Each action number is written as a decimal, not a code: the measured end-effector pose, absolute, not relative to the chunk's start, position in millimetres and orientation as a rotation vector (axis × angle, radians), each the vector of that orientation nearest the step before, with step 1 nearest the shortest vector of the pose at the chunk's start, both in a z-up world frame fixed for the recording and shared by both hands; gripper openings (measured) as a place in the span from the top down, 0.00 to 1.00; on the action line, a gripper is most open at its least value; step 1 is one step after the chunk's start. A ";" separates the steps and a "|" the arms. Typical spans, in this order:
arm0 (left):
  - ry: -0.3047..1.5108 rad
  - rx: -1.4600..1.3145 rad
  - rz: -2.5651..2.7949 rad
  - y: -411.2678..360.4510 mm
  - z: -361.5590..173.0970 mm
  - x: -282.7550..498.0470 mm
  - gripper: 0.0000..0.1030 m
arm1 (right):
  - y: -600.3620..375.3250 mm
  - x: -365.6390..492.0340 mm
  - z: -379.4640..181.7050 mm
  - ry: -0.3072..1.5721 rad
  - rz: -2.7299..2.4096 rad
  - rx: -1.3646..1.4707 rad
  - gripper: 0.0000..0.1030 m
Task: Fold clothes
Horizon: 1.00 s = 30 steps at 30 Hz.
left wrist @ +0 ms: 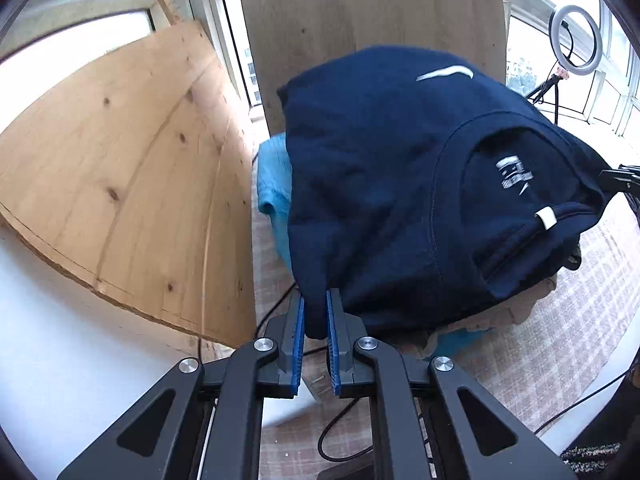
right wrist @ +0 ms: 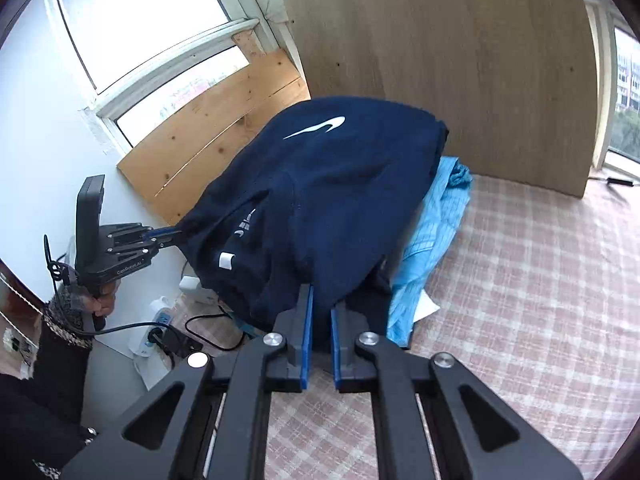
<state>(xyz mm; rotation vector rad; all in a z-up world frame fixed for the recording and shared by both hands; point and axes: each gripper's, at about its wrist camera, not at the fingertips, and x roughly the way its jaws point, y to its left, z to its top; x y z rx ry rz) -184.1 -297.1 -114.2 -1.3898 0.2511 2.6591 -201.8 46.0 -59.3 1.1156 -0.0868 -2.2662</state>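
A navy T-shirt [left wrist: 380, 180] with a white swoosh and a neck label hangs lifted above a pile of clothes. In the left wrist view my left gripper [left wrist: 316, 300] is shut on a fold of its fabric near one shoulder, blue pads pressing the cloth. My right gripper [left wrist: 612, 178] shows at the right edge, holding the other shoulder. In the right wrist view the right gripper [right wrist: 322, 300] is shut on the navy T-shirt [right wrist: 328, 200], and the left gripper [right wrist: 176, 236] grips it at the left, held by a person's hand [right wrist: 102, 300].
A light blue garment [right wrist: 436, 232] and a beige one [left wrist: 520, 308] lie under the shirt on a pink checked cloth [right wrist: 540, 280]. Wooden boards [left wrist: 120, 180] lean against the windows behind. A power strip with cables [right wrist: 168, 336] lies at the left, a ring light [left wrist: 576, 40] at the right.
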 end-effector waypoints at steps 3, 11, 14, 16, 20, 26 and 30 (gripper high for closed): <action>0.294 -1.438 2.638 -292.6 -126.5 -189.1 0.86 | 43.8 -211.5 -90.0 -0.021 -2.240 1.303 0.90; 0.253 -1.274 2.750 -298.4 -68.5 -177.2 0.76 | 60.0 -198.8 -24.2 -0.052 -2.371 1.011 0.75; 0.183 -1.176 2.699 -282.9 -55.6 -191.3 0.75 | 51.6 -220.7 -10.3 -0.060 -2.431 0.918 0.75; 0.170 -1.187 2.637 -268.7 -65.7 -203.1 0.69 | 36.1 -242.7 -16.9 -0.068 -2.428 0.917 0.75; 0.189 -1.357 2.554 -256.8 -102.6 -227.0 0.68 | 2.9 -281.1 -54.3 -0.016 -2.295 1.121 0.70; 0.187 -1.169 2.677 -262.7 -35.4 -229.0 0.68 | 44.7 -296.4 -26.0 -0.196 -2.294 1.011 0.70; 0.266 -1.129 2.733 -249.6 -12.5 -274.4 0.67 | 91.9 -337.1 -19.1 -0.275 -2.457 1.021 0.70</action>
